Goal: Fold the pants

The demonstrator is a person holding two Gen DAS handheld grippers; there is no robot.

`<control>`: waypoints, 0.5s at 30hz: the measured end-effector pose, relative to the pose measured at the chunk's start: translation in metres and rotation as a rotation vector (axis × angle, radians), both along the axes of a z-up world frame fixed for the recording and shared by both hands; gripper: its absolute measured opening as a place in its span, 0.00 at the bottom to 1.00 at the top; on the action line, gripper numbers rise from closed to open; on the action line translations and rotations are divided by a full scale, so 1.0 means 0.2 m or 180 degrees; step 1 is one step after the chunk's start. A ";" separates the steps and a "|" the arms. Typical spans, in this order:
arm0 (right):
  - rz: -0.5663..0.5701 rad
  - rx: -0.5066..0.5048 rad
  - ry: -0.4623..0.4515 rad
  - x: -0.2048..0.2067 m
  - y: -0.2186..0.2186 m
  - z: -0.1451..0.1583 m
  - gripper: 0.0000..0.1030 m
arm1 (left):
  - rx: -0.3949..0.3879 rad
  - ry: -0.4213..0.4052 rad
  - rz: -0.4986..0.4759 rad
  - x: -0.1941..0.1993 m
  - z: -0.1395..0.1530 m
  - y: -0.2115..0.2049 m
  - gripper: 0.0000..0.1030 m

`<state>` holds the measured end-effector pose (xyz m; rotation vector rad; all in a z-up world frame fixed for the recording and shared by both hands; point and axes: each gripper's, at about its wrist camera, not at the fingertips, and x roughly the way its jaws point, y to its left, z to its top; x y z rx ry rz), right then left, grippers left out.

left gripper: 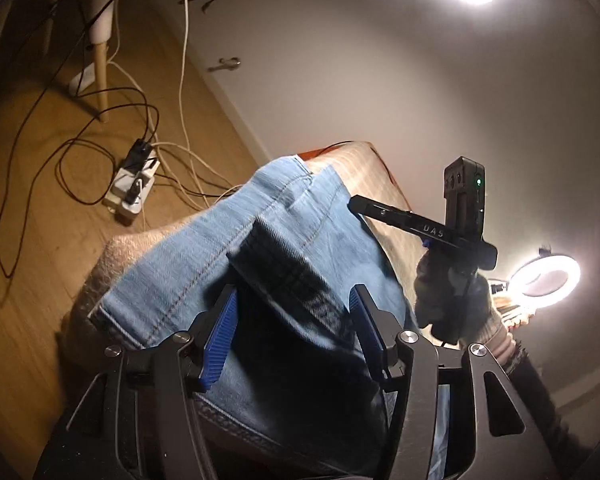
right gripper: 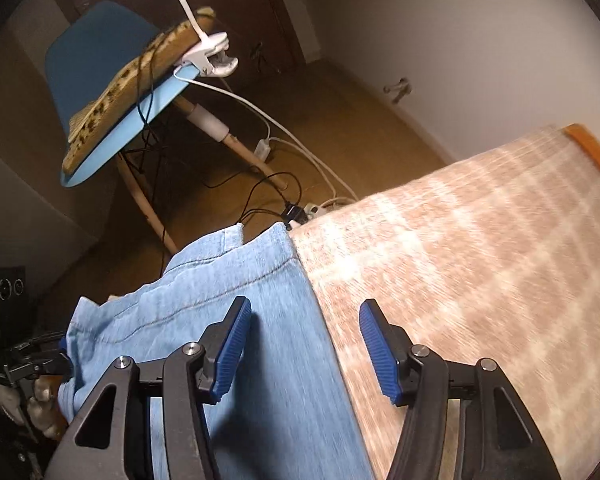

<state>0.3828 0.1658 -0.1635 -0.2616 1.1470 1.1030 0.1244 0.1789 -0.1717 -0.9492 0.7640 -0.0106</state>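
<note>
1. Blue pads of my left gripper (left gripper: pixel 294 336) sit closest in the left wrist view, spread apart with denim between them. I see no pad pressing on cloth, so I count nothing as held.

2. Same view: the pants (left gripper: pixel 236 264) lie doubled on the beige checked cover (left gripper: pixel 380 176), a hem hanging off the cover's floor-side edge. A darker fold ridge runs up from between my jaws.

3. Same view: the right gripper's body is in the air past the pants' far edge, held in a gloved hand (left gripper: pixel 440 292). Beyond the cover, a power strip (left gripper: pixel 134 184) and loose cables lie on the floor.

4. Right wrist view: right gripper (right gripper: pixel 304 344) is also spread. One pad is over denim, the other over bare cover, straddling the pants' (right gripper: pixel 228 320) long edge. The frame is smeared, so I cannot tell whether either pad touches.

5. Same view: a blue chair (right gripper: pixel 100 92) stands beyond the cover's floor-side edge.

6. Risks, my judgement:
   - Closing the right jaws here could pinch cover along with denim and drag the cover during the fold.
   - With neither gripper pinching, the overhanging hem may pull the pants off the cover's edge toward the cables.
   - Closing the left jaws on the ridge may catch only one layer, skewing the fold.
</note>
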 end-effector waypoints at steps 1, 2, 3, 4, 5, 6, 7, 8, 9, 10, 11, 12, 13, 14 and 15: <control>0.0012 0.0040 -0.0022 0.00 0.01 0.00 0.58 | -0.0005 0.0060 0.0004 0.01 0.00 0.00 0.54; 0.0028 0.0078 0.0025 0.01 0.02 0.00 0.47 | -0.0016 0.0141 0.0002 0.03 -0.01 0.01 0.54; 0.0055 0.0137 0.0112 0.01 0.04 0.00 0.37 | -0.0025 0.0193 -0.0005 0.04 -0.02 0.01 0.54; 0.0077 0.0150 0.0154 0.01 0.05 -0.01 0.26 | -0.0010 0.0224 -0.0003 0.05 -0.02 0.01 0.54; 0.0093 0.0123 0.0109 0.00 0.06 -0.01 0.21 | 0.0015 0.0213 0.0014 0.05 -0.03 0.01 0.54; 0.0141 0.0070 0.0005 -0.02 0.09 0.00 0.16 | 0.0031 0.0178 0.0035 0.04 -0.03 0.01 0.53; 0.0170 0.0038 -0.0062 -0.03 0.10 0.01 0.08 | 0.0034 0.0134 0.0056 0.04 -0.03 0.01 0.50; 0.0189 0.0033 -0.0119 -0.05 0.11 0.03 0.03 | 0.0043 0.0088 0.0066 0.03 -0.03 0.01 0.40; 0.0205 0.0058 -0.0150 -0.06 0.11 0.05 0.01 | 0.0061 0.0040 0.0059 0.02 -0.04 0.01 0.32; 0.0210 0.0092 -0.0188 -0.07 0.11 0.08 0.00 | 0.0092 0.0018 0.0054 0.01 -0.04 0.01 0.20; 0.0218 0.0118 -0.0235 -0.08 0.10 0.11 0.00 | 0.0119 -0.0001 0.0051 0.00 -0.05 0.01 0.15; 0.0215 0.0128 -0.0291 -0.08 0.10 0.14 0.00 | 0.0119 -0.0025 0.0051 0.00 -0.05 0.01 0.12; 0.0204 0.0132 -0.0332 -0.09 0.10 0.16 0.00 | 0.0112 -0.0064 0.0064 -0.01 -0.06 0.01 0.10; 0.0184 0.0135 -0.0377 -0.09 0.10 0.18 0.00 | 0.0115 -0.0091 0.0082 -0.03 -0.06 0.02 0.09; 0.0152 0.0155 -0.0419 -0.09 0.10 0.21 0.00 | 0.0110 -0.0121 0.0102 -0.04 -0.05 0.03 0.08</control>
